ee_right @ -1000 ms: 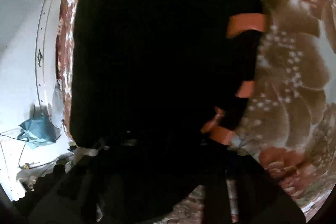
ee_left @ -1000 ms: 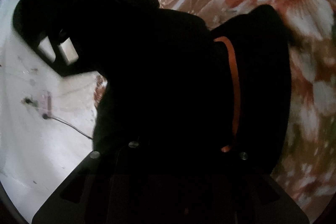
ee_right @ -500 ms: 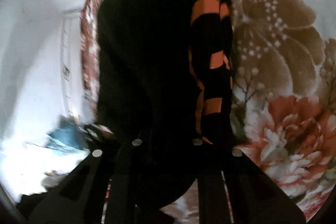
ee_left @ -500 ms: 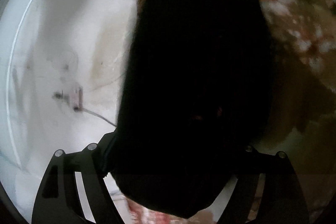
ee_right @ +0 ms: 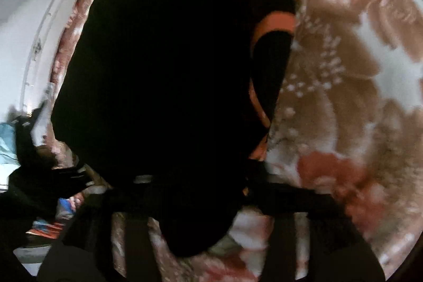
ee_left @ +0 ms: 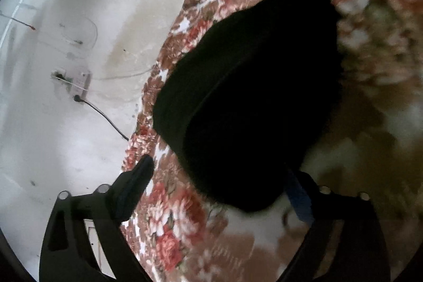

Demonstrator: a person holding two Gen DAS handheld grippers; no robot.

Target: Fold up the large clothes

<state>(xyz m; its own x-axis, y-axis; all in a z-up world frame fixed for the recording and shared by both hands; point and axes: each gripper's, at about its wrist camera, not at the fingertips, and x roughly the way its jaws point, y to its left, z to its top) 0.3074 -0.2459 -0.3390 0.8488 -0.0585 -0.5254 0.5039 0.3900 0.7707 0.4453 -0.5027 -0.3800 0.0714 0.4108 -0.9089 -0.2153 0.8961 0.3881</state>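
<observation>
Change: half a second ago your left gripper [ee_left: 219,176] had the black garment [ee_left: 251,97] filling its jaws; now the fingers stand wide apart and the cloth lies just ahead of them.
Left jaws: apart, nothing between them; the left finger [ee_left: 137,176] is clear of the cloth, while the right one is partly hidden behind the garment's near edge.
Right jaws: your right gripper [ee_right: 195,202] is buried under dark cloth, so you cannot tell whether the jaws are together or apart.
Garment: a black bundle with orange stripes [ee_right: 275,25] along its right edge, lying on the floral bedspread [ee_left: 179,223].
Near edge: the bundle's rounded lower end sits just before your left fingers.
Open room: bare bedspread [ee_right: 343,97] spreads right of the bundle.
Far edge: the bedspread's left border drops to a pale floor [ee_left: 66,136], where a socket block [ee_left: 76,81] and black cable [ee_left: 103,115] lie.
</observation>
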